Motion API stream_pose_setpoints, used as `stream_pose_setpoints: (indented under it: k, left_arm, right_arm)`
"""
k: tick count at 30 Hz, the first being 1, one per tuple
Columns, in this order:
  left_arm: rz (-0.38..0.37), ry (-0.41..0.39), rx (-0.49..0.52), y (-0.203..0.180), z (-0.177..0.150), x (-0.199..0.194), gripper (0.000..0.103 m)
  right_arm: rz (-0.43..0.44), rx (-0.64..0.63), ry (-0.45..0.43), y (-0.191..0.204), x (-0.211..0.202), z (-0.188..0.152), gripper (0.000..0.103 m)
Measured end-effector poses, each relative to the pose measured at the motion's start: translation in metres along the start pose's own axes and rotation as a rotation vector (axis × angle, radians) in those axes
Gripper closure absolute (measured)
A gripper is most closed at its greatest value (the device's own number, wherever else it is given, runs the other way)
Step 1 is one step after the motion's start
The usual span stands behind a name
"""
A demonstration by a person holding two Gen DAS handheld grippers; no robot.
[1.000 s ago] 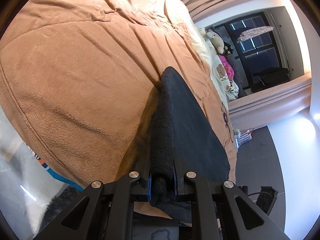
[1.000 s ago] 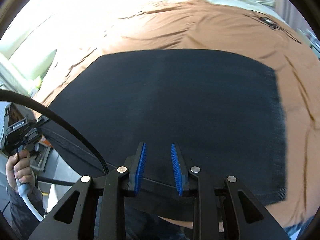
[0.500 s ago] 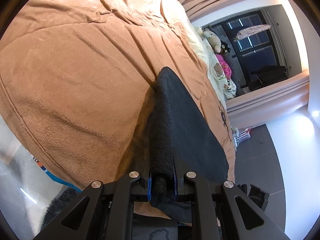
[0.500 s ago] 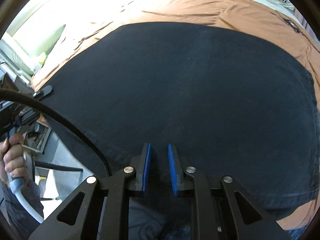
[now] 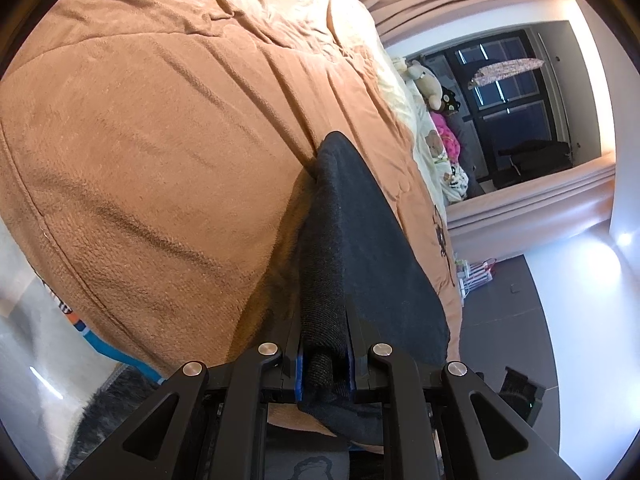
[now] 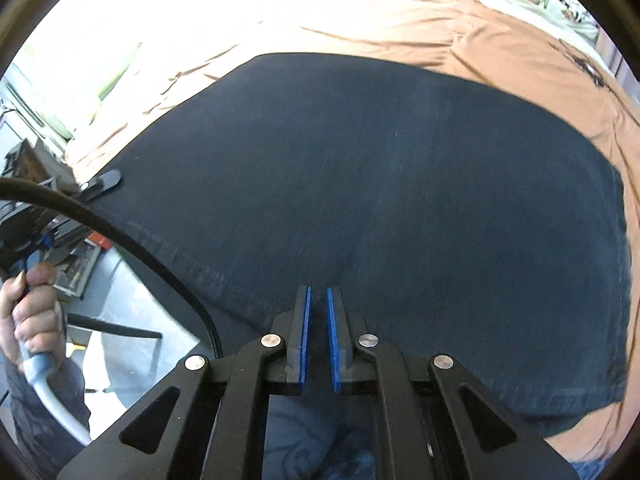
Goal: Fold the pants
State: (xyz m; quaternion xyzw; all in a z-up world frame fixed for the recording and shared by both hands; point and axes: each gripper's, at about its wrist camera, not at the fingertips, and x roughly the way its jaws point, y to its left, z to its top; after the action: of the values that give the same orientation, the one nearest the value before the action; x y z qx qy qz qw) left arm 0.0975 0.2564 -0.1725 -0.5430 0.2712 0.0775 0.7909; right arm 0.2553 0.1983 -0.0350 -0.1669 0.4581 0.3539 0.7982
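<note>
Spread flat on an orange-brown blanket (image 6: 500, 40) that covers a bed, dark navy pants (image 6: 380, 168) fill most of the right wrist view. Near their lower hem, the right gripper (image 6: 318, 340) hovers with its blue pads (image 6: 305, 336) drawn almost together and no cloth visibly caught between them, though a small pucker in the fabric sits just beyond the tips. Meanwhile the left gripper (image 5: 325, 364) is clamped on a bunched fold at the edge of the pants (image 5: 360, 240), and a person's hand (image 6: 30, 312) grips its handle beside the bed.
</note>
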Motion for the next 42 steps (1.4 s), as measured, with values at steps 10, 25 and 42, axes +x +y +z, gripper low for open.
stream_pose_setpoints:
  k: [10, 25, 42]
  left_arm:
    - [0.005, 0.003, 0.014, 0.000, -0.002, -0.002, 0.087]
    - [0.028, 0.007, 0.012, -0.009, -0.003, 0.001, 0.087]
    - [0.050, -0.002, -0.013, -0.010, -0.007, 0.007, 0.087]
  right_arm:
    - [-0.156, -0.036, -0.011, 0.013, 0.039, 0.031, 0.098]
    - [-0.214, 0.007, -0.028, 0.004, 0.085, 0.096, 0.099]
    - [-0.184, 0.057, -0.008, -0.042, 0.090, 0.126, 0.102]
